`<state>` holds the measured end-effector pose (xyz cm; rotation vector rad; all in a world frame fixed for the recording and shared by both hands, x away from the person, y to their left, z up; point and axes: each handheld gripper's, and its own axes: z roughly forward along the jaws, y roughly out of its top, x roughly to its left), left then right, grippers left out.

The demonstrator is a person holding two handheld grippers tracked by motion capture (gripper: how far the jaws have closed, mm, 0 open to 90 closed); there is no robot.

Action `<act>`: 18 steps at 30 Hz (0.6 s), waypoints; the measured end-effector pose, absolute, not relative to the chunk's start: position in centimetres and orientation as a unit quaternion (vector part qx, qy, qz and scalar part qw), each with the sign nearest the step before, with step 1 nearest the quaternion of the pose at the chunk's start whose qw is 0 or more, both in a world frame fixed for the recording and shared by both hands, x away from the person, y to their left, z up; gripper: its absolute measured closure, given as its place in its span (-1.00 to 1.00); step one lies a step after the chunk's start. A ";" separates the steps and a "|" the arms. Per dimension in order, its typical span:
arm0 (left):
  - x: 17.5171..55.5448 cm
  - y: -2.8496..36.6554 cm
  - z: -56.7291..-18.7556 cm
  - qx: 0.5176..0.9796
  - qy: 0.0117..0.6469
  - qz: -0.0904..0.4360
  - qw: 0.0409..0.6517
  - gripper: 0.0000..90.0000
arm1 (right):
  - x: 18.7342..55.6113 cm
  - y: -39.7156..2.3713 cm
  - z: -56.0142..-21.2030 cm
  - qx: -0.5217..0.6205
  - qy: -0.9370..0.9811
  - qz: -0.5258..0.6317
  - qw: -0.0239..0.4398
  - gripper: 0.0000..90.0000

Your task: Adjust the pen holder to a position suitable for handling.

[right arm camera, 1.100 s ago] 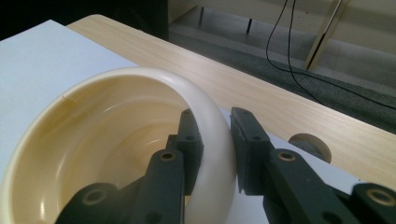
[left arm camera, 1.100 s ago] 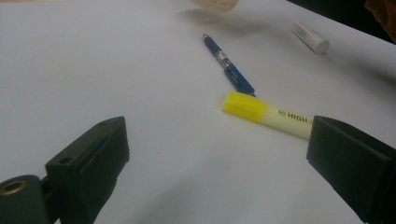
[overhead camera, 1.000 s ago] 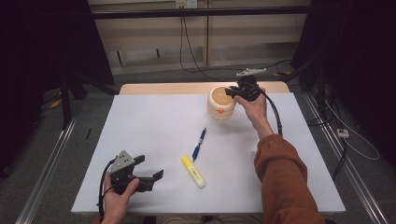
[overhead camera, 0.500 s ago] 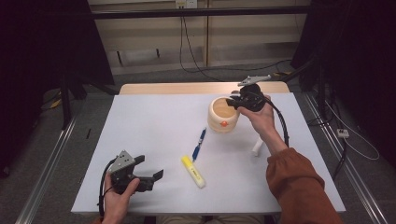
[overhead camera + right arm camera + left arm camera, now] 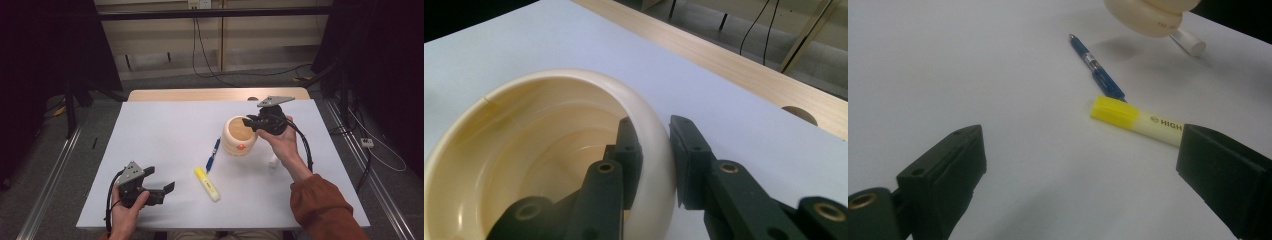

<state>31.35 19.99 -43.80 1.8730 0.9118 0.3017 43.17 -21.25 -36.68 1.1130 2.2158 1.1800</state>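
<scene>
White table point(image 5: 165, 130) | right claw point(image 5: 248, 121) clamps cup point(image 5: 239, 137) rim | left claw point(image 5: 165, 192) agape, empty | pen point(image 5: 213, 153), highlighter point(image 5: 207, 183) between

Cup point(image 5: 524, 150) – glossy cream plastic; table point(image 5: 165, 130) – matt white.

One cream cup point(image 5: 239, 136), one blue pen point(image 5: 213, 153), one yellow highlighter point(image 5: 207, 183), one white cylinder point(image 5: 273, 161), two grippers.
</scene>
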 end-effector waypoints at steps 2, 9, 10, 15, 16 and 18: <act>31.4 20.0 -43.8 0.773 0.377 0.123 0.495 -0.87 | 42.7 -21.2 -36.9 0.392 0.793 0.420 0.202 0.70; 31.4 19.9 -43.9 0.776 0.375 0.121 0.492 -0.87 | 41.8 -21.2 -38.1 0.410 0.799 0.406 0.168 0.70; 31.4 19.9 -43.9 0.776 0.376 0.121 0.492 -0.87 | 41.7 -21.2 -38.2 0.413 0.798 0.405 0.165 0.70; 31.4 20.0 -44.0 0.777 0.376 0.123 0.490 -0.87 | 41.6 -20.9 -39.2 0.421 0.801 0.395 0.158 0.70; 31.5 20.0 -44.0 0.776 0.378 0.120 0.490 -0.87 | 41.6 -20.8 -39.3 0.420 0.804 0.390 0.159 0.70; 31.6 20.0 -44.1 0.776 0.380 0.118 0.490 -0.87 | 41.6 -20.4 -39.7 0.423 0.808 0.379 0.157 0.69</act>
